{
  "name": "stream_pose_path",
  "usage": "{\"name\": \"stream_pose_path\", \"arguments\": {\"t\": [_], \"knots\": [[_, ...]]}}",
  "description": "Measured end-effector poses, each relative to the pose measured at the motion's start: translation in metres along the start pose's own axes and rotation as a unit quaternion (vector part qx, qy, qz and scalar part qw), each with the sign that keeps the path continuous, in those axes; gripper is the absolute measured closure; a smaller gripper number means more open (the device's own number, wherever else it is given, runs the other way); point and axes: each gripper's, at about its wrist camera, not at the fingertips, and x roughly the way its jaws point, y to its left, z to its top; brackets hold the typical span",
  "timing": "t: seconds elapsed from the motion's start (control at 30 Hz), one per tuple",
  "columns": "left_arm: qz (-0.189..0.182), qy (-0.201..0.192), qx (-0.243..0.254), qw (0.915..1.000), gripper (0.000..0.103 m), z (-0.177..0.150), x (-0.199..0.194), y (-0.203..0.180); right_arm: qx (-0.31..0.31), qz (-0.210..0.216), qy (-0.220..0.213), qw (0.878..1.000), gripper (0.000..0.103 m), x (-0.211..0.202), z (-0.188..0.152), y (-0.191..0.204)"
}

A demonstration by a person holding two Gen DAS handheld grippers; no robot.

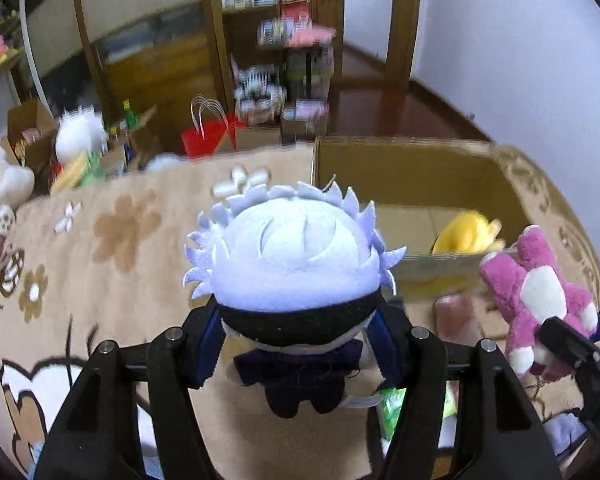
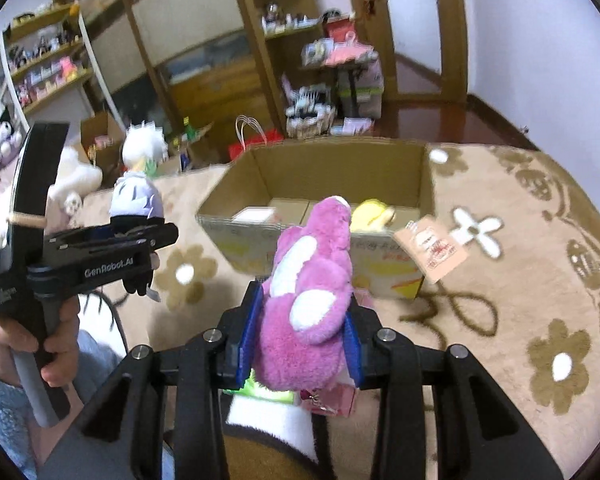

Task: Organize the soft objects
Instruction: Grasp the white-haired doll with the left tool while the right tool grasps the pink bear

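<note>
My left gripper [image 1: 296,344] is shut on a plush doll with spiky pale-lilac hair and dark clothes [image 1: 288,256], held above the rug. It also shows in the right wrist view [image 2: 136,200], at the left. My right gripper [image 2: 300,340] is shut on a pink and white plush [image 2: 308,292], which also shows in the left wrist view [image 1: 536,296] at the right. An open cardboard box [image 2: 324,164] stands on the rug ahead of both grippers, with a yellow plush [image 2: 372,210] inside. The box [image 1: 412,160] and the yellow plush [image 1: 466,236] also show in the left wrist view.
A beige flowered rug [image 2: 520,280] covers the floor. A paper tag [image 2: 430,248] hangs by the box's front right corner. A white-haired plush [image 2: 142,152], cartons and a red bag [image 2: 256,144] sit at the rug's far edge. Wooden shelves [image 2: 284,28] stand behind.
</note>
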Motion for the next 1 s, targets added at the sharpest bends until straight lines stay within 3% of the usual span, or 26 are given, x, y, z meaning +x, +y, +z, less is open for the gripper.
{"name": "stream_pose_path", "arguments": {"t": [0.1, 0.37, 0.73, 1.0], "knots": [[0.006, -0.045, 0.008, 0.9989, 0.041, 0.007, -0.016, -0.001, 0.003, -0.002, -0.028, 1.0, 0.065, -0.014, 0.011, 0.0], [0.008, -0.1, 0.024, 0.9947, 0.041, 0.025, -0.03, -0.007, 0.014, 0.008, -0.086, 0.996, 0.065, -0.028, 0.025, -0.01], [-0.003, -0.1, 0.013, 0.9949, 0.041, 0.04, -0.016, -0.012, 0.071, 0.062, -0.078, 0.993, 0.065, -0.016, 0.037, -0.03], [-0.001, -0.129, 0.017, 0.9915, 0.041, 0.061, -0.007, -0.017, 0.082, 0.095, -0.093, 0.988, 0.065, -0.011, 0.063, -0.039]]}}
